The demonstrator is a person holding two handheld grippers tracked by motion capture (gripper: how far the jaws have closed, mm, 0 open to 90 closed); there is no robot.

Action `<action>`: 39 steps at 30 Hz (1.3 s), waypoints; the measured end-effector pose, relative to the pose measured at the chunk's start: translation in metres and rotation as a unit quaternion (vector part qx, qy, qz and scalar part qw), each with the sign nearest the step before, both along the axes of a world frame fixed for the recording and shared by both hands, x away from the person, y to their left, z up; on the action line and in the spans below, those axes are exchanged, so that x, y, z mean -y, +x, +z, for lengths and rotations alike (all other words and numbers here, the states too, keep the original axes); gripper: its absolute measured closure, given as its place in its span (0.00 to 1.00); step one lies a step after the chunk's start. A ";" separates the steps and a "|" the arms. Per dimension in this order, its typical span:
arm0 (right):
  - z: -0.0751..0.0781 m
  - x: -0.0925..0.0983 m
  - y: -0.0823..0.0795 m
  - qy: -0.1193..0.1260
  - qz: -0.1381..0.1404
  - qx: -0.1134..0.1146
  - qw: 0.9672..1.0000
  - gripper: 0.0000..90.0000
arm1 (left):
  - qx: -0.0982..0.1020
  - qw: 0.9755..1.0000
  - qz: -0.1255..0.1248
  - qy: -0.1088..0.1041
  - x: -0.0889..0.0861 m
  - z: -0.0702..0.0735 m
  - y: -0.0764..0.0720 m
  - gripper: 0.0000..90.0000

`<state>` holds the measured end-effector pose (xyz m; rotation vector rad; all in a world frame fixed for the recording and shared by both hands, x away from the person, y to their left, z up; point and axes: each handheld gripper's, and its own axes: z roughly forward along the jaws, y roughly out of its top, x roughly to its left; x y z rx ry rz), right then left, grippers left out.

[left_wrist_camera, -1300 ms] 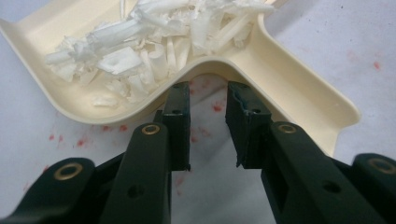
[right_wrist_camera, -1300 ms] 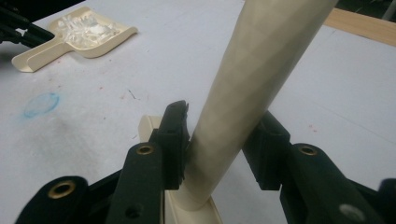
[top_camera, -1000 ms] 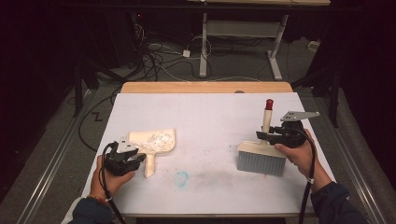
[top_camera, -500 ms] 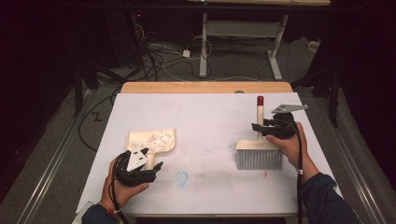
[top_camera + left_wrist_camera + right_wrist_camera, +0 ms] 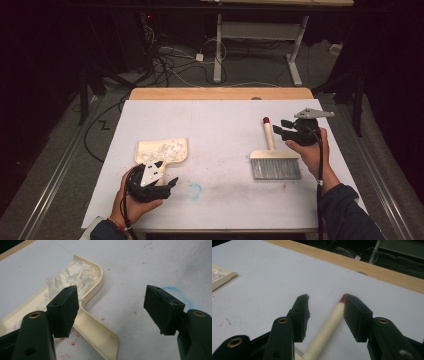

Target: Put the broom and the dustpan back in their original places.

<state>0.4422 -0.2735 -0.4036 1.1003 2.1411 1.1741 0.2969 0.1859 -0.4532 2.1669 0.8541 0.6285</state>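
Note:
A cream dustpan holding white scraps lies left of centre on the white table. My left gripper sits just in front of it. Its jaws have just been opening and stand wide apart, and the pan's handle lies on the table under the left gripper, untouched. A hand brush with grey bristles rests flat at the right. Its cream handle with a red tip lies between the jaws of my right gripper, which have just been opening. The right gripper is open, with a gap beside the handle.
A faint blue smudge and small red specks mark the table between the two tools. The table's wooden far edge borders a dark floor with cables and a desk frame.
The left jaws opened off the dustpan handle and that gripper shifted right. The brush handle swung left and came down flat, and the right jaws widened around it.

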 end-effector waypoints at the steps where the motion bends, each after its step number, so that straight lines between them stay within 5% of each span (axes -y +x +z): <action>1: 0.000 0.000 0.000 0.000 0.000 0.004 1.000 0.61 | 0.000 1.000 -0.001 0.001 0.000 0.000 0.000 0.30; 6: 0.001 -0.001 0.000 -0.003 0.003 0.017 1.000 0.58 | -0.001 1.000 -0.001 0.002 0.000 0.000 0.000 0.30; 16: 0.010 -0.009 -0.009 -0.018 -0.006 0.067 0.998 0.34 | -0.001 1.000 0.001 0.003 -0.002 -0.001 -0.001 0.30; 21: 0.010 -0.014 -0.013 -0.031 -0.046 0.086 0.995 0.18 | -0.001 1.000 -0.001 0.006 -0.002 -0.002 -0.001 0.29; 29: 0.014 -0.012 -0.018 -0.012 -0.055 0.102 0.993 0.18 | -0.001 1.000 0.000 0.003 -0.002 -0.002 -0.002 0.28; 39: 0.026 -0.010 -0.034 -0.020 -0.046 0.122 0.991 0.18 | 0.001 1.000 0.002 0.009 -0.001 -0.003 -0.001 0.23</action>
